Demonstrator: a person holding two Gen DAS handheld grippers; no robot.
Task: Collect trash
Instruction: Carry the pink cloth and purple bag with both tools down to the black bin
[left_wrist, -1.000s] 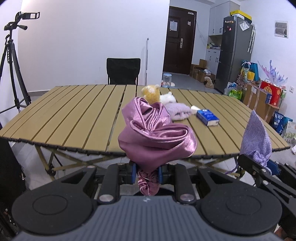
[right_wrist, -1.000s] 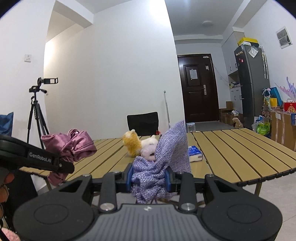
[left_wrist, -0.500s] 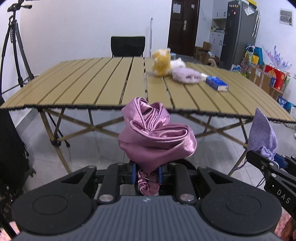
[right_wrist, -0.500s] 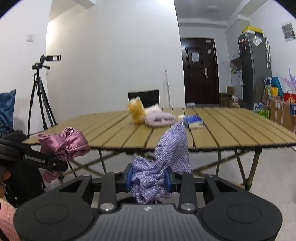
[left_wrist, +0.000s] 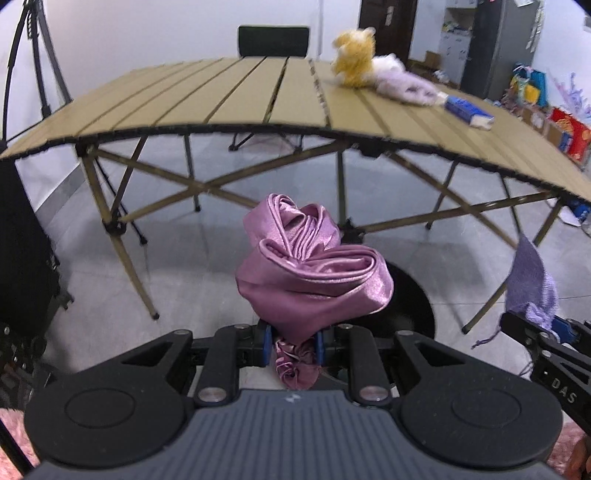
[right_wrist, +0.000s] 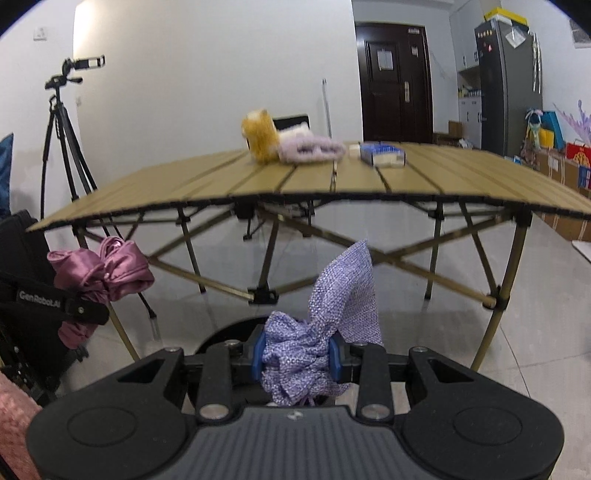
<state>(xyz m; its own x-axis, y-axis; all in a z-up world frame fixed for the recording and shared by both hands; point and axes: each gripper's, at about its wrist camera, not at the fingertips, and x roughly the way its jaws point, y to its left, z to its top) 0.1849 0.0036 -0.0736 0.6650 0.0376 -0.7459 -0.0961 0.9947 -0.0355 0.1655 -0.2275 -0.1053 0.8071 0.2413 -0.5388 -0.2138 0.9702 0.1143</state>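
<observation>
Left tongs (left_wrist: 291, 349) clamped on a bunched pink satin cloth (left_wrist: 314, 273); the bulk of the bundle stands up above the blue pads, a small tail hangs below them. Directly beyond and below the bundle, a dark round shape (left_wrist: 410, 299) lies on the floor, partly hidden by the cloth; judged to be the mouth of a bin, not certain. Right tongs (right_wrist: 295, 356) clamped on a crumpled lilac knit cloth (right_wrist: 332, 310), one corner sticking up and to the right. The same dark round shape (right_wrist: 229, 334) shows just ahead of these tongs, low and slightly to their left. Both tongs are held in front of the bench (right_wrist: 332, 184) and lower than its top, over open floor. Key relation: the dark opening sits below and forward of both loads, between the two hands, and looks nearer the left tongs. Judgement: release comes next, left load likely first. Left on the bench: yellow plush toy (right_wrist: 260, 134), pale purple cloth (right_wrist: 310, 147), blue box (right_wrist: 382, 153), well apart from both tongs
</observation>
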